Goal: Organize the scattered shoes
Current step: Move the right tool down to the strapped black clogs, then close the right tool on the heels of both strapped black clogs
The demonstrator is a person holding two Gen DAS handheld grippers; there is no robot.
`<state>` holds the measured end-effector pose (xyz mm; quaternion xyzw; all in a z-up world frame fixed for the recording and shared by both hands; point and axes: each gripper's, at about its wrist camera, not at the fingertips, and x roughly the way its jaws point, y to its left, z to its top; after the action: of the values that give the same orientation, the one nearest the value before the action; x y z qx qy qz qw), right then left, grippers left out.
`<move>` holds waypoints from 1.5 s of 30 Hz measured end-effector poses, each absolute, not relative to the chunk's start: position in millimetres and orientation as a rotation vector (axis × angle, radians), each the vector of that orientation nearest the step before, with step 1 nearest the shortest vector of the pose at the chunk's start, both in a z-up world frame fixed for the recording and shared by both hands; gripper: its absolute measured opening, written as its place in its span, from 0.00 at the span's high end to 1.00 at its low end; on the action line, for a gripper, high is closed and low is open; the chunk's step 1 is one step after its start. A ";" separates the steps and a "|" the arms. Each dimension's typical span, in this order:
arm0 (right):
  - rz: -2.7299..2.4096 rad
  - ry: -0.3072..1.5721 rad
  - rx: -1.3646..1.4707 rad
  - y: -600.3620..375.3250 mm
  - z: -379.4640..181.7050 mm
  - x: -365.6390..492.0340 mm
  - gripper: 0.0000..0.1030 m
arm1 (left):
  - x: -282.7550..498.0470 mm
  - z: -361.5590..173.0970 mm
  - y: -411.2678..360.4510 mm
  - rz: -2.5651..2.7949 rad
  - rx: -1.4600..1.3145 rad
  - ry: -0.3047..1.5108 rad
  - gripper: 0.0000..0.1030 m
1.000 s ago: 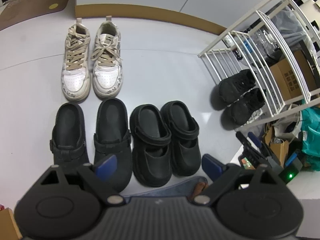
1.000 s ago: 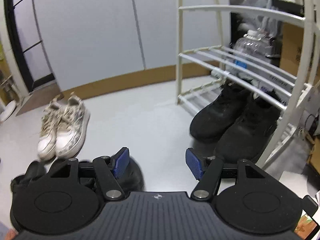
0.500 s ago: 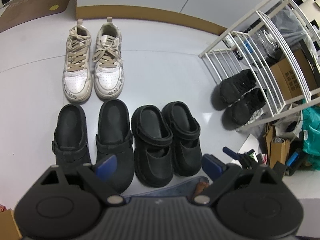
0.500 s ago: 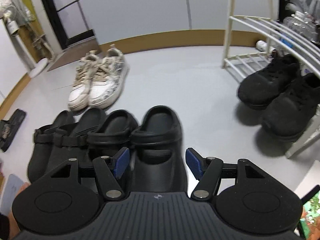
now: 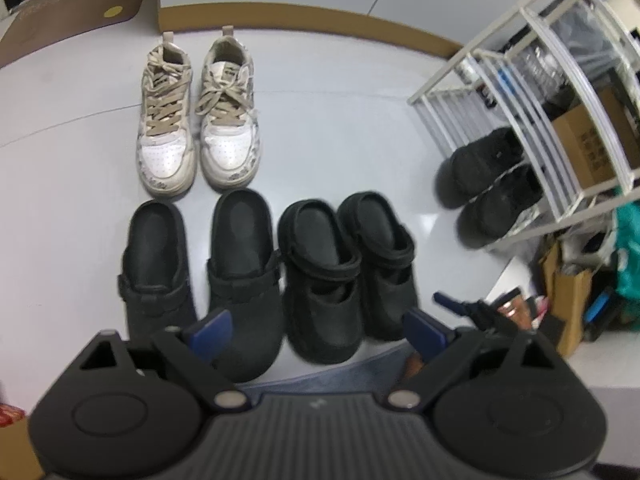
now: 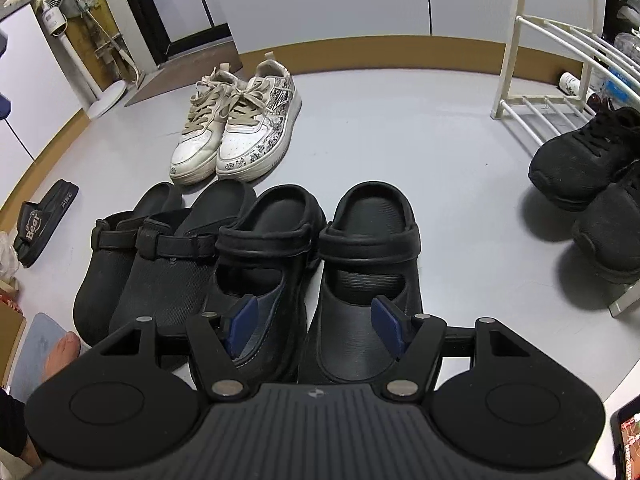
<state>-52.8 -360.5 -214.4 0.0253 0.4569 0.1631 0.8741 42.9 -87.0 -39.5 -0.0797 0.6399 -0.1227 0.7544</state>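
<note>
Ahead, I am looking at open grey floor running from my grippers to the brown skirting, with wide free room between the shoes and the white rack standing off to my right. Two black trainers are sitting at the rack's foot, well apart from my right gripper. Four black clogs are lying in one row just beyond both grippers: a strapped pair towards the left and a chunkier pair directly under my right gripper, whose blue pads are standing apart above them, pinching nothing. Beyond the clogs, two white sneakers are resting side by side. One black slide is lying alone far left. My left gripper is hovering spread wide above the clog row, gripping nothing.
</note>
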 end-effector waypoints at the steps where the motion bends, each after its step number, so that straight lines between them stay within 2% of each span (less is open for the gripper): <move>1: 0.340 0.959 0.056 -360.3 -215.0 -52.5 0.34 | 41.7 -42.7 -87.6 -0.262 -0.154 1.408 0.08; 5: 0.354 0.986 0.062 -359.3 -219.3 -52.7 0.33 | 39.3 -50.5 -87.0 -0.255 -0.121 1.439 0.08; 8: 0.354 1.011 0.068 -358.9 -222.8 -51.1 0.24 | 38.5 -52.3 -87.3 -0.252 -0.094 1.444 0.08; 14: 0.339 1.026 0.081 -359.5 -226.3 -48.3 0.13 | 37.0 -58.2 -87.6 -0.246 -0.039 1.456 0.07; 29: 0.366 0.987 0.044 -346.0 -233.0 -29.0 0.14 | 36.6 -53.4 -91.3 -0.264 -0.070 1.438 0.07; 31: 0.361 0.984 0.048 -344.0 -235.9 -25.6 0.14 | 36.6 -53.6 -90.6 -0.264 -0.078 1.439 0.07; 35: 0.367 0.979 0.042 -338.3 -242.4 -21.4 0.22 | 37.3 -54.2 -88.4 -0.262 -0.094 1.441 0.07; 45: 0.366 0.987 -0.024 -313.9 -267.2 -7.4 0.23 | 38.7 -56.8 -85.4 -0.258 -0.137 1.454 0.07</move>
<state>-7.4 -313.9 -267.2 -0.0113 0.4710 0.1748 0.8646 38.7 -85.4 -56.8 -0.0625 0.6622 -0.1175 0.7375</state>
